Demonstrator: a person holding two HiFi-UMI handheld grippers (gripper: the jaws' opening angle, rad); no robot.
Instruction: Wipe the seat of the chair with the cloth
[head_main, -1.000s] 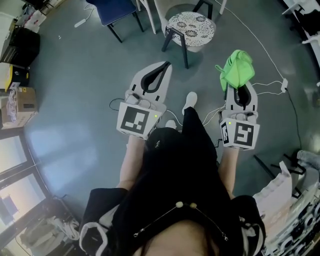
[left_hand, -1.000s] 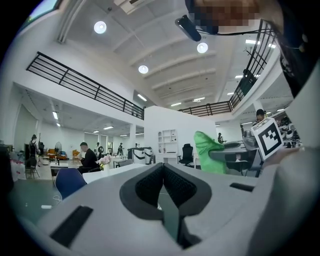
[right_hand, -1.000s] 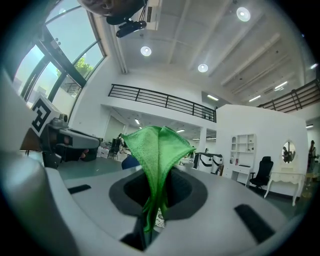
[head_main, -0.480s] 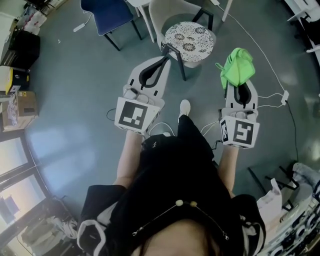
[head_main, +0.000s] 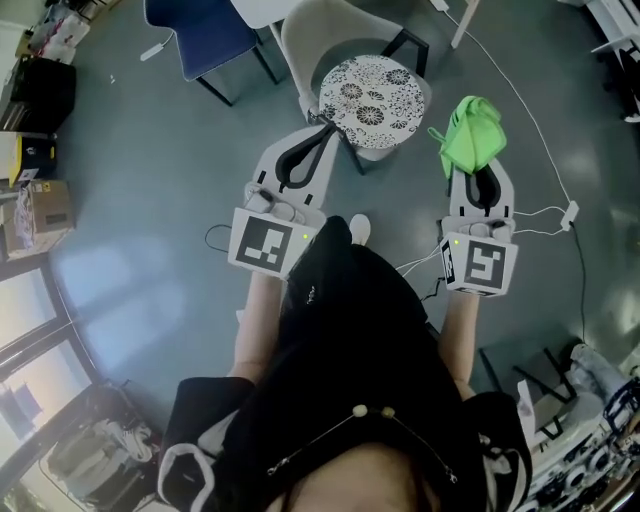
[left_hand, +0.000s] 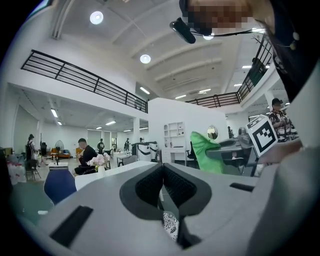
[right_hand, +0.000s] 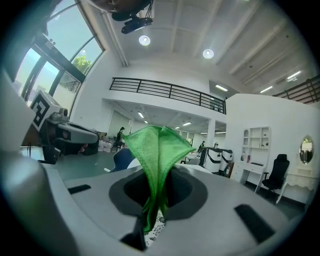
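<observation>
We hold the green cloth in the right claw. The right claw view shows the jaws clamped on it, the cloth pinched low between them and its loose folds standing up past the tips of the right claw. The left claw carries nothing: in its own view the jaws of the left claw are pressed together along one seam.

The chair stands ahead of both claws, above the grey floor. Its round, flower-patterned seat lies just beyond the left claw's tip and ahead-left of the right claw. The cloth hangs beside the seat's right edge, not on it. A blue chair stands farther ahead, left of the left claw.
</observation>
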